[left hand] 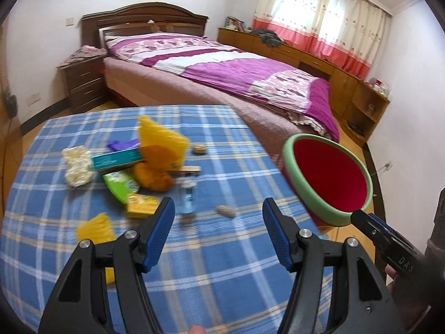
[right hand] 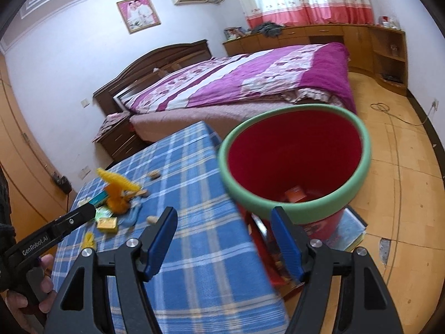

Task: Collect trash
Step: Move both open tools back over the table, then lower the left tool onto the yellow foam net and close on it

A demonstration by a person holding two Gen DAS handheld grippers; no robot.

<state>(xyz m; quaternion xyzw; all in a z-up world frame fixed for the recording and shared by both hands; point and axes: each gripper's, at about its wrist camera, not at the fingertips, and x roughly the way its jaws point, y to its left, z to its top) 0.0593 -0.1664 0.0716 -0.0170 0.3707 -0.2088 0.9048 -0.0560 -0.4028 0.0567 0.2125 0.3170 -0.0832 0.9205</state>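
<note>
Left wrist view: the left gripper point(left hand: 218, 214) is gaping wide, empty, over the checked cloth table point(left hand: 211, 278); crumpled trash point(left hand: 150, 167) is lying there. The right gripper point(right hand: 224, 222) is gaping empty beside the round red bin point(right hand: 294, 164).

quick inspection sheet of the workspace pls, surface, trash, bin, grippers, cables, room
surface: table under a blue plaid cloth, trash piled on its far left part
job's things: red bin with green rim beside the table's right edge, one orange packet in its bottom; on the cloth a teal box, yellow box, green packet, small blue bottle, two nutshell-like bits
clutter: orange and yellow netting heaped on the pile
grippers: left gripper open, empty, above the cloth; right gripper open, empty, near the bin's rim
cables: cord on the wooden floor
surroundings: bed with purple quilt, nightstand, curtained window
</note>
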